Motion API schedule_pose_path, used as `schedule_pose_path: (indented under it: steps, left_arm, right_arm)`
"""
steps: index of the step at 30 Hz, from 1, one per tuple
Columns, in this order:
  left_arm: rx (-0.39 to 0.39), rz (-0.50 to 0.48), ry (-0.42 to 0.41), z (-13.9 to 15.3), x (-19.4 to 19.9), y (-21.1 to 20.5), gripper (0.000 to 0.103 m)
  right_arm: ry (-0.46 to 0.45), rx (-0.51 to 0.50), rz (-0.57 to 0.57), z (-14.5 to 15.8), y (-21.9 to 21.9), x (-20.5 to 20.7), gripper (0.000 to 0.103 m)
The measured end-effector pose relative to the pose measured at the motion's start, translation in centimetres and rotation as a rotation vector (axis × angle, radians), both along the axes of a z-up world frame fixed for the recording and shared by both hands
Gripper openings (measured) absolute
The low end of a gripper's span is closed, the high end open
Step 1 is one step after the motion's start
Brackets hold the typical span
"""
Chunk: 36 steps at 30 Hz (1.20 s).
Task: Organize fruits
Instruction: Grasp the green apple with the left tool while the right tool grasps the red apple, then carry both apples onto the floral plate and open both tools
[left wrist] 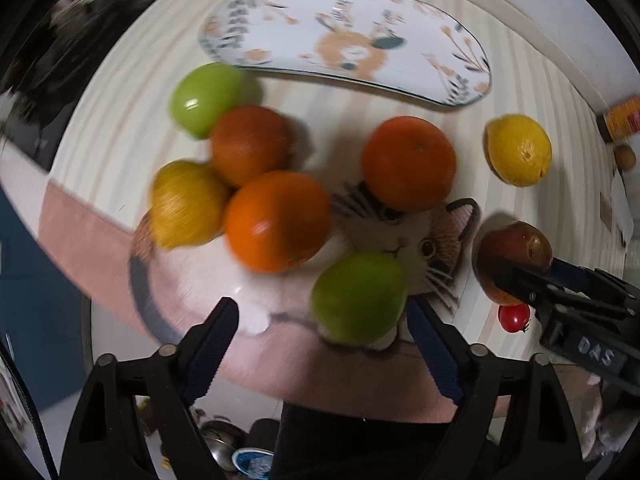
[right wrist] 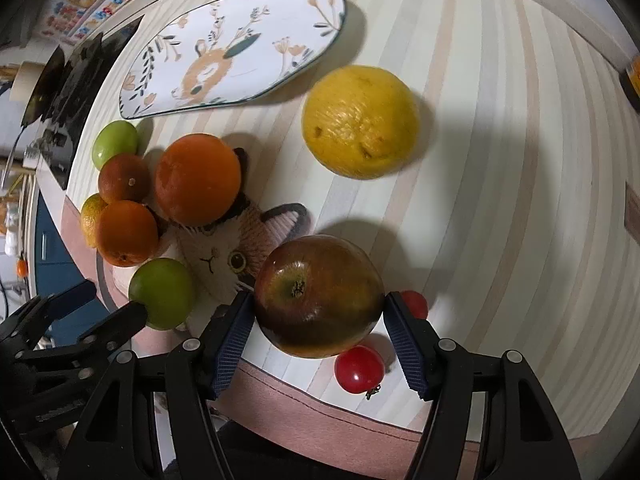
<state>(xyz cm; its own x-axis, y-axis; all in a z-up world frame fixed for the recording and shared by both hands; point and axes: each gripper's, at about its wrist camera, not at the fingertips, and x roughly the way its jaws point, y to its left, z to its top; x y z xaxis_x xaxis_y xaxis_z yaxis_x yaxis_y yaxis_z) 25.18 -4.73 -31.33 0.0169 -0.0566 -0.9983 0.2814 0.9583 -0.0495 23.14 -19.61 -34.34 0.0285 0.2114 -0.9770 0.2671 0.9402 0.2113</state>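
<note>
- The right gripper (right wrist: 318, 322) has its fingers set against both sides of a red apple (right wrist: 320, 296), pinching it just above the striped table (right wrist: 500, 160).
- The left gripper (left wrist: 324, 344) is spread wide; a green apple (left wrist: 358, 296) sits between its fingers, near the right one.
- Count: two green apples, the second (right wrist: 115, 143) near the floral plate (right wrist: 224, 52); three oranges (right wrist: 198, 179); two lemons (right wrist: 360, 120); two cherry tomatoes (right wrist: 359, 368) beside the red apple.
</note>
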Motion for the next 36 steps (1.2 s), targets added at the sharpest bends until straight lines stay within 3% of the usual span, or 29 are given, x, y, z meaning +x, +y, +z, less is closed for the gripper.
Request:
schedule_pose_path:
  steps: [2, 4, 5, 6, 11, 20, 24, 27, 31, 32, 36]
  left_arm:
    - [-0.018, -0.035, 0.014, -0.6, 0.3, -0.8, 0.07]
    - [-0.043, -0.056, 0.02, -0.9, 0.4, -1.3, 0.067]
    - [-0.067, -0.066, 0.022, -0.9, 0.3, -1.6, 0.054]
    - [-0.1, -0.074, 0.032, -0.9, 0.3, -1.8, 0.052]
    - [-0.076, -0.076, 0.001, -0.5, 0.6, -2.6, 0.052]
    - [-0.1, -0.042, -0.004, 0.1, 0.5, -1.3, 0.053]
    - [-0.164, -0.002, 0.085, -2.1, 1.1, -0.1, 0.061]
    - [-0.181, 0.009, 0.097, -2.3, 1.2, 0.4, 0.061]
    - [-0.156, -0.033, 0.082, -2.6, 0.5, -0.2, 0.057]
    - [-0.159, -0.042, 0.081, -2.7, 0.2, -0.5, 0.051]
    - [-0.114, -0.058, 0.055, -2.5, -0.5, -1.7, 0.051]
  right_arm:
    - [0.003, -0.001, 0.003, -0.2, 0.3, 0.1, 0.069]
    - [0.001, 0.001, 0.01, 0.0, 0.3, -0.1, 0.069]
    - [0.0, 0.003, 0.015, -0.1, 0.4, -0.1, 0.069]
    - [-0.002, 0.006, 0.02, 0.0, 0.1, -0.3, 0.069]
    - [0.0, 0.017, 0.058, 0.5, -0.7, -0.7, 0.07]
    - [-0.011, 0.03, 0.088, 0.9, -1.2, -0.7, 0.07]
    - [-0.017, 0.033, 0.094, 0.8, -1.1, -0.5, 0.07]
    - [-0.018, 0.039, 0.095, 0.8, -1.2, -0.5, 0.07]
    - [-0.018, 0.037, 0.11, 0.9, -1.1, -0.6, 0.07]
    - [-0.017, 0.037, 0.11, 0.9, -1.1, -0.6, 0.07]
    - [-0.013, 0.023, 0.134, 1.0, -0.8, -0.6, 0.069]
